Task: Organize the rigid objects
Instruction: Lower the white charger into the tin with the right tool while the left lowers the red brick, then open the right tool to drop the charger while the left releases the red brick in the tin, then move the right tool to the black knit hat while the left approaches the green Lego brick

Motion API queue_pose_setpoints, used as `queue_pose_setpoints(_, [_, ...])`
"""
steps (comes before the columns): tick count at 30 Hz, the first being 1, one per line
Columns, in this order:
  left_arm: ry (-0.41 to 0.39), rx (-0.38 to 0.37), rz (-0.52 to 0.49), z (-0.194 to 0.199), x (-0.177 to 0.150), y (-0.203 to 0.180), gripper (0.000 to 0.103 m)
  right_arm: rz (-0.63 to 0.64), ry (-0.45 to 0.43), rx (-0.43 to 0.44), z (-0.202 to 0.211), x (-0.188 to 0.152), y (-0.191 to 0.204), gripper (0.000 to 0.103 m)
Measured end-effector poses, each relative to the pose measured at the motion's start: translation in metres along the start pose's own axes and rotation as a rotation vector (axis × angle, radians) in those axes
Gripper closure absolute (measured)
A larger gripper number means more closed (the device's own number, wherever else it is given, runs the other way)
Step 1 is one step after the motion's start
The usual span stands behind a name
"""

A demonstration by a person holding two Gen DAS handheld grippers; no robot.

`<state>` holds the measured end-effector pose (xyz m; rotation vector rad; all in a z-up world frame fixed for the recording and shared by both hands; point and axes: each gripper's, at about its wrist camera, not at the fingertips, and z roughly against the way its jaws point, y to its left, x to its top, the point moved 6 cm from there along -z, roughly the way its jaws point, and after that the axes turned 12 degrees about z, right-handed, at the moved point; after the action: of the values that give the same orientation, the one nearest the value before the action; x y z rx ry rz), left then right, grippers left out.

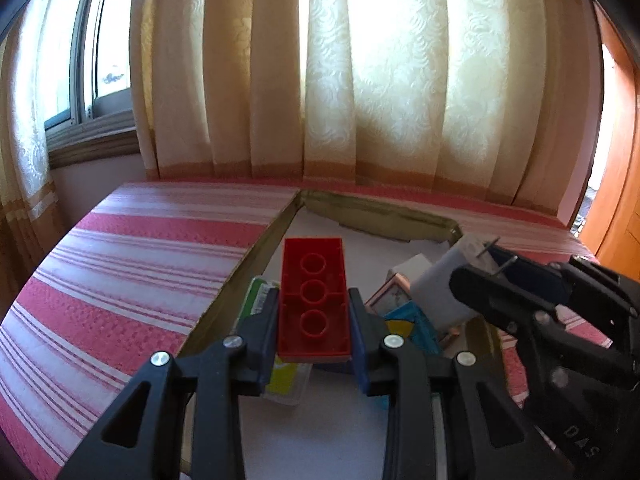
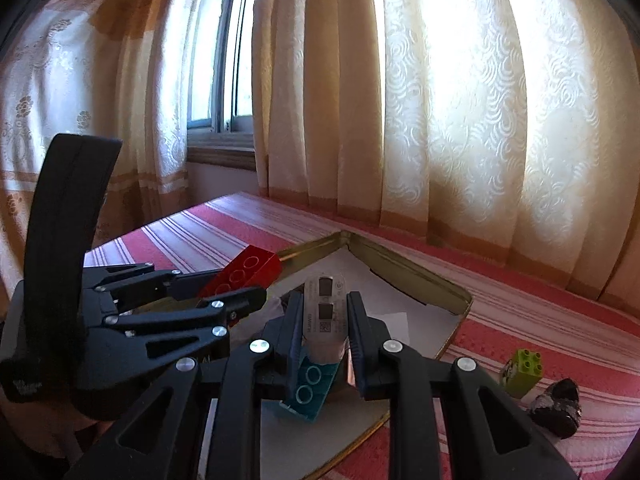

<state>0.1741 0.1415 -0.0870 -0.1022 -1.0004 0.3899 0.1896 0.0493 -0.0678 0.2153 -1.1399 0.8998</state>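
Left gripper [image 1: 314, 320]: jaws clamped on a red building brick [image 1: 313, 300], hollow underside up showing three round tubes, held above the shallow gold-rimmed tin tray [image 1: 264, 248]. Right gripper [image 2: 325, 330]: jaws closed on a white plug adapter [image 2: 326, 316], also over the tray; its printed label is too small to read. Letters "DAS" are visible on the right gripper's body in the left wrist view. In the tray beneath: teal brick [image 2: 310, 390], green-yellow packet [image 1: 256, 300]. Outside the tray, on the red-and-white striped cloth [image 1: 140, 264]: lime-green brick [image 2: 522, 372], dark lump [image 2: 558, 408]. Behind: cream patterned curtains [image 1: 360, 80].
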Motion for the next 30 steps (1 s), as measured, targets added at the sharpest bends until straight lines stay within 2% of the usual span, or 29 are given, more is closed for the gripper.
queue_pose_setpoints(1, [-0.002, 0.017, 0.010, 0.000, -0.002, 0.003, 0.072, -0.001, 0.018, 0.008, -0.004, -0.001, -0.001, 0.079])
queue_pose_setpoints(3, [-0.005, 0.020, 0.019, 0.001, -0.003, 0.006, 0.055, -0.018, 0.023, 0.008, -0.008, -0.004, -0.005, 0.074])
queue_pose_setpoints(4, [-0.015, 0.021, 0.024, 0.004, -0.003, 0.007, 0.050, -0.039, 0.011, 0.011, -0.006, -0.005, -0.009, 0.062])
queue_pose_setpoints(5, [-0.026, 0.024, 0.025, 0.007, -0.004, 0.007, 0.040, -0.060, -0.003, 0.020, -0.003, -0.007, -0.013, 0.050])
queue_pose_setpoints(6, [-0.037, 0.028, 0.027, 0.010, -0.004, 0.007, 0.032, -0.078, -0.018, 0.020, 0.002, -0.008, -0.016, 0.044])
queue_pose_setpoints(8, [-0.059, 0.029, 0.025, 0.018, -0.005, 0.004, 0.027, -0.089, -0.046, -0.004, 0.014, -0.011, -0.022, 0.030])
queue_pose_setpoints(11, [-0.082, 0.025, 0.033, 0.026, -0.005, -0.002, 0.010, -0.083, -0.060, -0.056, 0.033, -0.021, -0.037, 0.028])
queue_pose_setpoints(12, [-0.092, 0.017, 0.039, 0.029, -0.005, -0.006, 0.008, -0.086, -0.055, -0.072, 0.038, -0.026, -0.045, 0.028])
queue_pose_setpoints(16, [-0.101, -0.028, 0.025, 0.037, -0.009, -0.031, 0.006, -0.146, -0.025, -0.153, 0.060, -0.054, -0.094, 0.027])
queue_pose_setpoints(17, [-0.102, -0.038, 0.017, 0.037, -0.011, -0.039, 0.001, -0.179, -0.011, -0.184, 0.066, -0.064, -0.111, 0.026])
queue_pose_setpoints(18, [-0.103, -0.051, 0.008, 0.038, -0.012, -0.048, 0.001, -0.205, 0.000, -0.208, 0.071, -0.072, -0.125, 0.026])
queue_pose_setpoints(23, [-0.062, -0.101, -0.064, 0.030, -0.025, -0.104, 0.000, -0.358, 0.066, -0.307, 0.091, -0.116, -0.191, 0.022])
queue_pose_setpoints(26, [-0.034, -0.116, -0.100, 0.019, -0.034, -0.134, 0.000, -0.391, 0.102, -0.319, 0.093, -0.130, -0.207, 0.022])
queue_pose_setpoints(30, [-0.010, -0.106, -0.121, 0.002, -0.037, -0.159, 0.000, -0.406, 0.156, -0.268, 0.076, -0.135, -0.209, 0.022])
